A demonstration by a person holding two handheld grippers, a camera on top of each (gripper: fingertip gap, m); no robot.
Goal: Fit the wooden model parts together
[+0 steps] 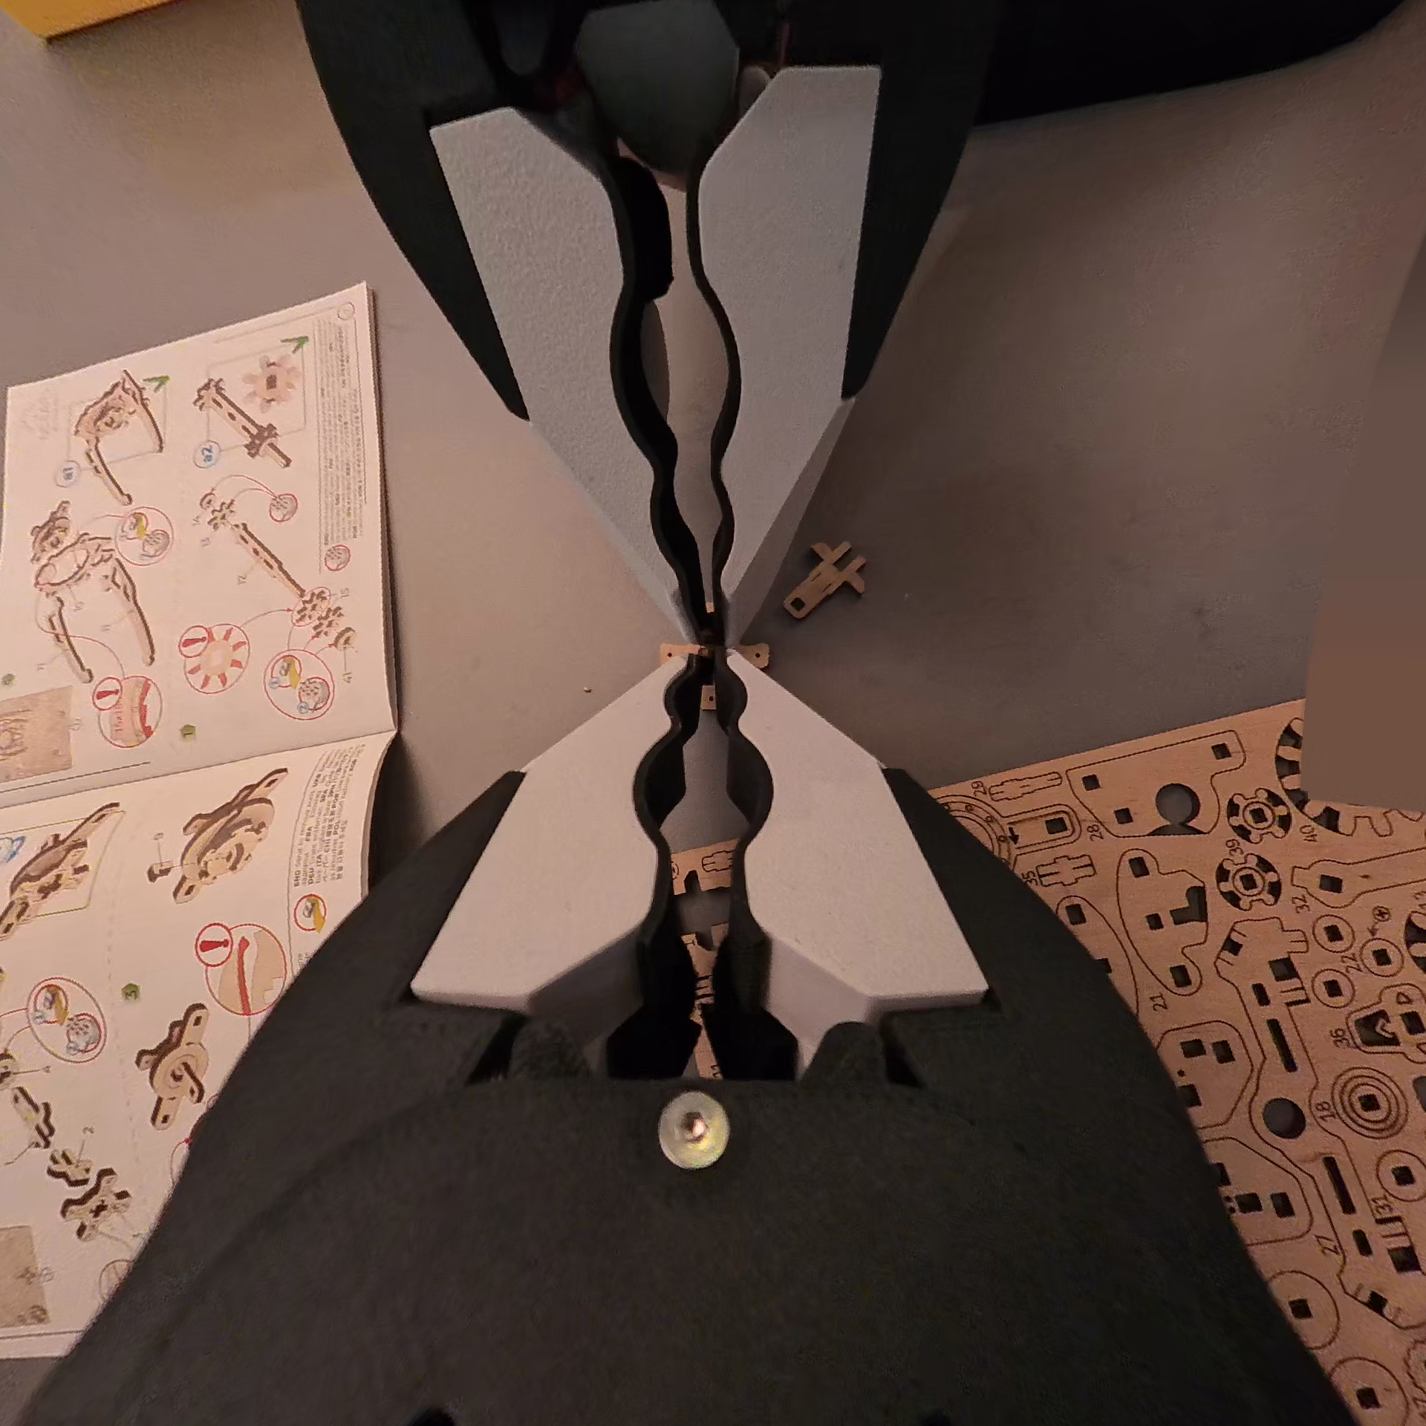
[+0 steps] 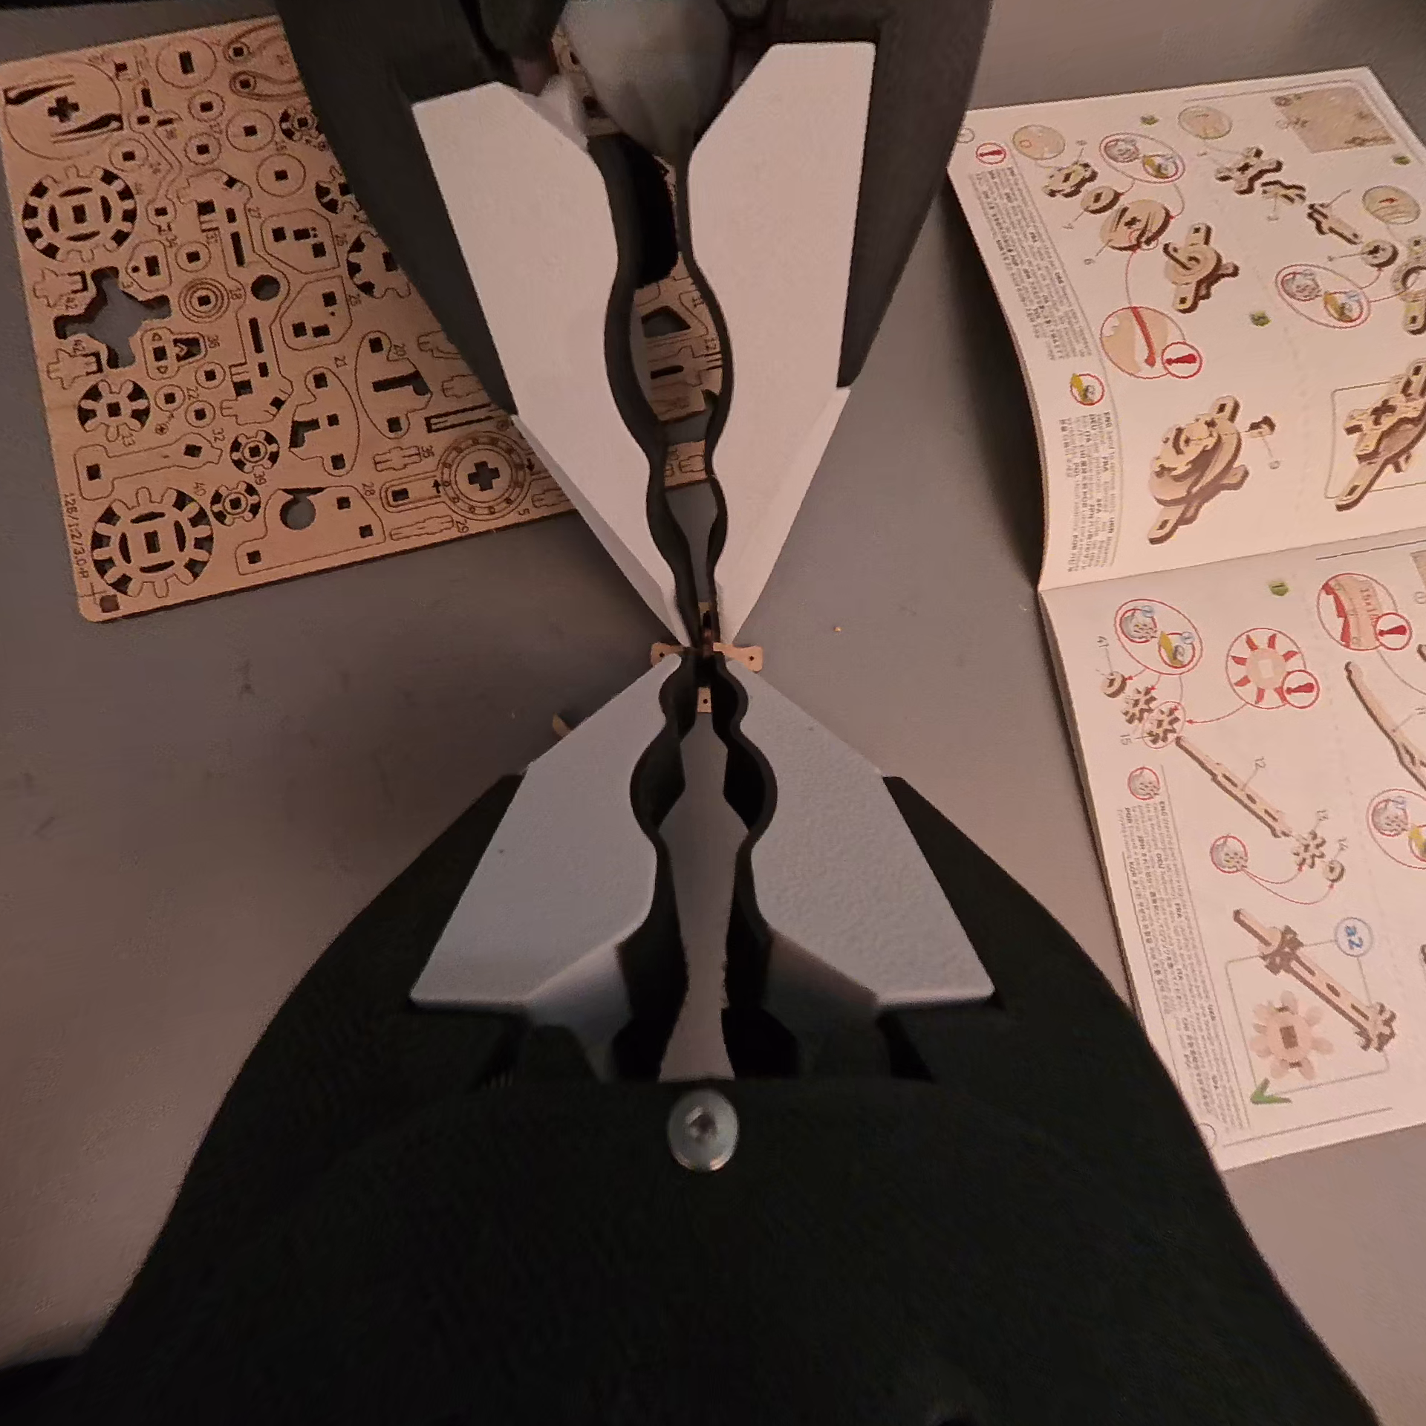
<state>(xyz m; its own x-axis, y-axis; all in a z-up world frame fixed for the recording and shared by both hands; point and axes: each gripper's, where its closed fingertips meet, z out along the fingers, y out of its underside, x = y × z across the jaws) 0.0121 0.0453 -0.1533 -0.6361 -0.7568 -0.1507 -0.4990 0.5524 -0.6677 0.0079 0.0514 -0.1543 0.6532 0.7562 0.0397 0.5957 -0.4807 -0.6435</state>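
Both sets of jaws are pinched tip to tip on small wooden parts: the left gripper (image 1: 706, 670) and right gripper (image 2: 704, 670) meet over the tabletop (image 1: 1080, 386), a thin crosspiece (image 2: 706, 654) held between them. Parts are judged light, stiff and brittle; best gripped on flat faces near the joint. The joint itself is hidden by the tips. A loose part (image 1: 826, 579) lies nearby; sheet (image 2: 231, 347) and booklet (image 2: 1196, 540) are cut off.
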